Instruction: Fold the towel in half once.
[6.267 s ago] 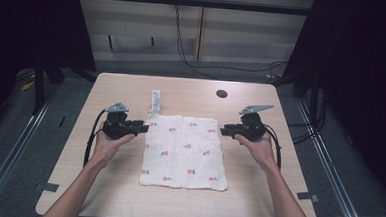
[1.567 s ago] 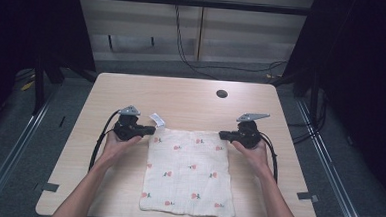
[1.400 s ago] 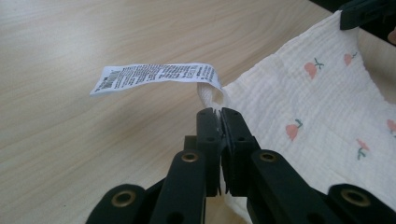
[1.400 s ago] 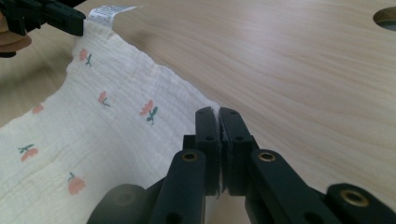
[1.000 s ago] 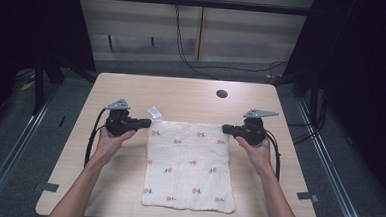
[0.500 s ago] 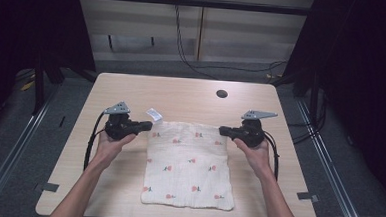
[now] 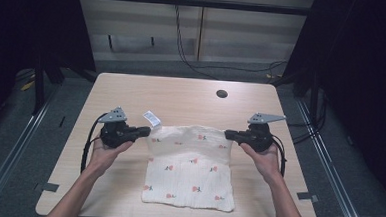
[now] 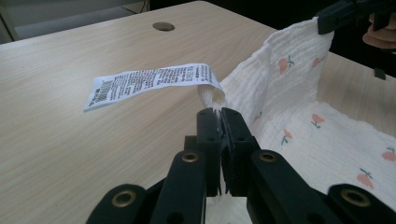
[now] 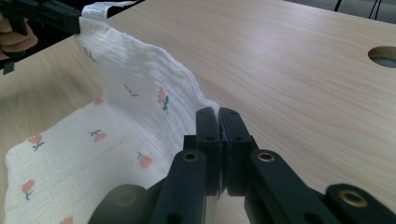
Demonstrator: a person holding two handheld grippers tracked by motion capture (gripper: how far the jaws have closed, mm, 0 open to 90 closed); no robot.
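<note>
The flowered cloth (image 7: 190, 166) is pinched tight at its far corners by the left gripper (image 7: 143, 131) and right gripper (image 7: 228, 135), far edge lifted off the table (image 7: 181, 95).

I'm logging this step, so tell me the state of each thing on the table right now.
Cloth: far edge lifted, near part flat on the table.
Label: sticks out from the cloth's corner.
Left gripper: shut on that corner.
Right gripper: shut on the other far corner.

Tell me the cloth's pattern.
White cloth with small pink flowers on green stems; clearest in the right gripper view.
</note>
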